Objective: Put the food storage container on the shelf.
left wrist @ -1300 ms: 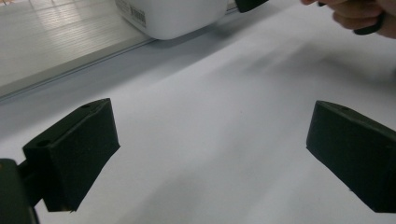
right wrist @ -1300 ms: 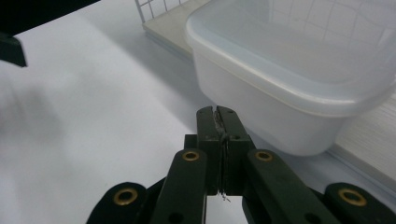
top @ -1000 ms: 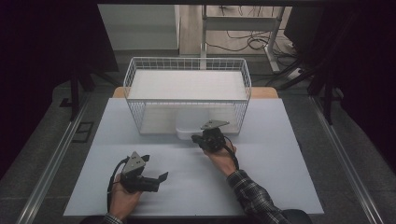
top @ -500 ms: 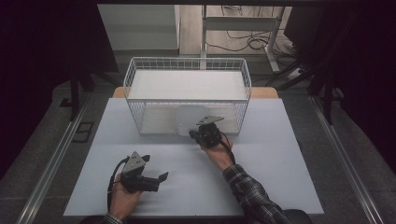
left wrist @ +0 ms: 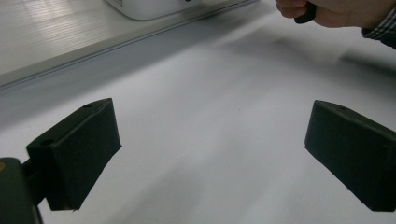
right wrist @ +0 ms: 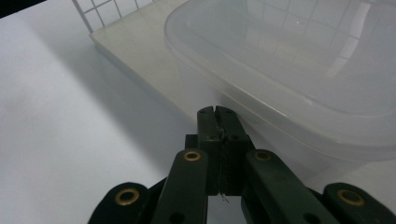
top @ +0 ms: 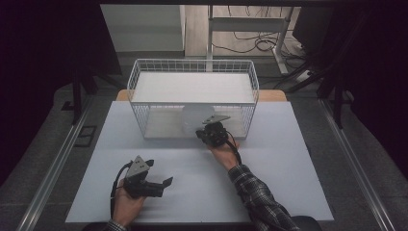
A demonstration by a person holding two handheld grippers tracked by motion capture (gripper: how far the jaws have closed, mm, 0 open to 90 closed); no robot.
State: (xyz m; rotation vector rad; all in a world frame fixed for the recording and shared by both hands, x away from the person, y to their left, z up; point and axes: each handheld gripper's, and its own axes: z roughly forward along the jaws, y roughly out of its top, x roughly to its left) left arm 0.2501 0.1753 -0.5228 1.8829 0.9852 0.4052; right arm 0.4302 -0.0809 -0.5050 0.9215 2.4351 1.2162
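We see the right gripper [right wrist: 218, 114] with its 2 black jaws pressed flat together, nothing between them. Their tips sit just beside the near wall of a clear plastic container [right wrist: 299, 84], though we cannot tell whether they touch it. In the high view the right gripper [top: 206, 133] lies at the near side of a white wire basket [top: 139, 77], with the container [top: 195, 118] showing pale through the mesh at the basket's near edge.

The left gripper [left wrist: 210, 154] has its 2 jaws spread wide apart over bare white table [left wrist: 215, 112], holding nothing. In the high view we find the left gripper [top: 161, 185] low at the near left of the table [top: 288, 159], well apart from the basket. The right hand [left wrist: 336, 11] appears at the far right of the left gripper view, above a plaid sleeve [top: 260, 199].
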